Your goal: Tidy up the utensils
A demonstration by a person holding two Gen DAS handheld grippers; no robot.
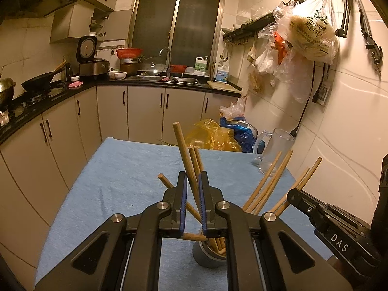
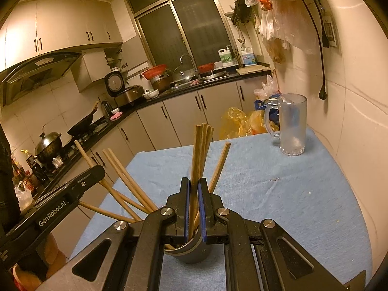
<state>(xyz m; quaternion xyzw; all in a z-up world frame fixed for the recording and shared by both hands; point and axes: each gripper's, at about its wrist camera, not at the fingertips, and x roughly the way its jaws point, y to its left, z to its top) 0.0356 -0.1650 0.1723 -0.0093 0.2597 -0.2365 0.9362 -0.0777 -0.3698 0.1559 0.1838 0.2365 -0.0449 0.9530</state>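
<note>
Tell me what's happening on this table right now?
A person holds a gripper in each hand over a grey cup of wooden chopsticks on a blue cloth. The left gripper is shut on one bunch, the right gripper on another. A glass mug stands apart near the wall.

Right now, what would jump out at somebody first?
Wooden chopsticks fan out of a grey cup near the front of the blue table cloth, with the right tool shut on a bunch. A clear glass mug stands at the far right corner, by the wall.
</note>
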